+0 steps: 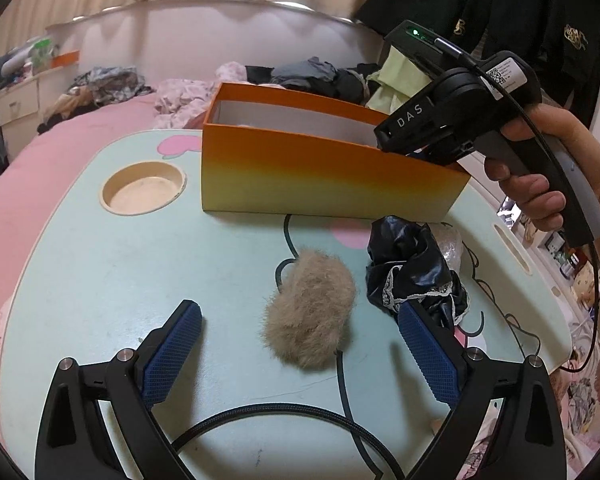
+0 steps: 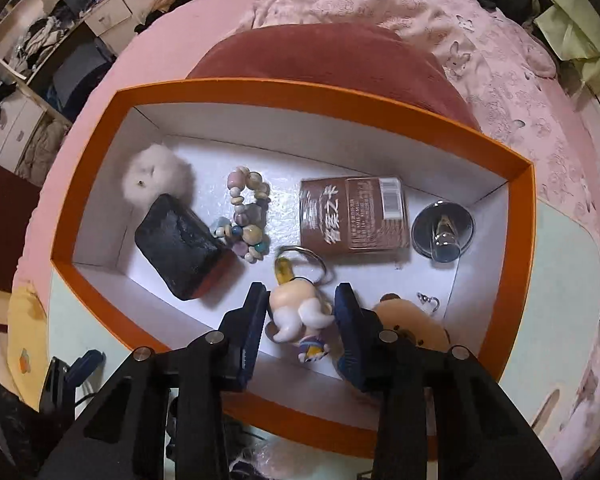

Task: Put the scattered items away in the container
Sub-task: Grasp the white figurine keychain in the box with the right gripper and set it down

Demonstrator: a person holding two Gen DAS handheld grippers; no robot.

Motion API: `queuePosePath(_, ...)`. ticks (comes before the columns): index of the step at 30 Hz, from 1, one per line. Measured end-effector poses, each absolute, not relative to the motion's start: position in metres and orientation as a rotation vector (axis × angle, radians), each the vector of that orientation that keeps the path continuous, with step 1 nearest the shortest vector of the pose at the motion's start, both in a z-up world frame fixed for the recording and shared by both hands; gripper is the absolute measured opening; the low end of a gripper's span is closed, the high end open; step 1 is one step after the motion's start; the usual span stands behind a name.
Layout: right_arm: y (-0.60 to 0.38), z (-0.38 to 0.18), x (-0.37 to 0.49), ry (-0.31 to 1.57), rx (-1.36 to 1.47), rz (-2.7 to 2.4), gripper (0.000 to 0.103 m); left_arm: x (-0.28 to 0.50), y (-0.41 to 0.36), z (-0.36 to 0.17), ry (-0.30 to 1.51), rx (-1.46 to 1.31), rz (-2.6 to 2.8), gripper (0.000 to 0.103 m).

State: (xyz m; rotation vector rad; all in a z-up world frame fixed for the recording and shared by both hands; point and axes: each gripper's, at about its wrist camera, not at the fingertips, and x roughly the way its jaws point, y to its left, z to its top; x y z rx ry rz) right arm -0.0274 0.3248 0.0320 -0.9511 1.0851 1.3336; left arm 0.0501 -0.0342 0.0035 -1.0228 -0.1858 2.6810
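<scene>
The orange cardboard box (image 1: pixel 320 168) stands on the pale green lap table (image 1: pixel 100 280), toward its far edge, long axis running across the table; its inside walls are white. Near the far left corner of the tabletop a round cup recess (image 1: pixel 144 188) is sunk in.

The right gripper (image 2: pixel 302 306) points steeply down into the box, over its near wall. Its jaws stand narrowly apart on either side of a small glossy figurine keychain (image 2: pixel 300 316); whether the ribbed pads press on it cannot be told. The figurine's long axis runs from the near wall toward the far wall, its metal ring (image 2: pixel 304 258) at the far end.

On the box floor lie a white fluffy pompom (image 2: pixel 156 174) in the far left corner, a black rounded block (image 2: pixel 180 246), a beaded bracelet (image 2: pixel 248 216), a brown printed packet (image 2: pixel 352 216) and a clear suction cup (image 2: pixel 442 230) by the right wall.

The left gripper (image 1: pixel 300 340) hangs wide open and empty over the near edge of the table, a tan furry oval pompom (image 1: pixel 308 316) between its blue pads, untouched. Just right lies crumpled black glossy fabric with white lace trim (image 1: pixel 412 264).
</scene>
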Motion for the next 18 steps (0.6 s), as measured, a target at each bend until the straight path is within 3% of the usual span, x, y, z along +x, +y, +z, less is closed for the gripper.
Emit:
queuePosePath(10,0.313,0.064,-0.006,1.113,-0.744,1.401,0.037,0.05,-0.035,0.004,-0.189,-1.022,2.68,0.099)
queuePosePath(18,0.234,0.137,-0.025,0.89,-0.529,1.571,0.037,0.05,-0.034,0.004,-0.191,-1.022,2.679,0.099)
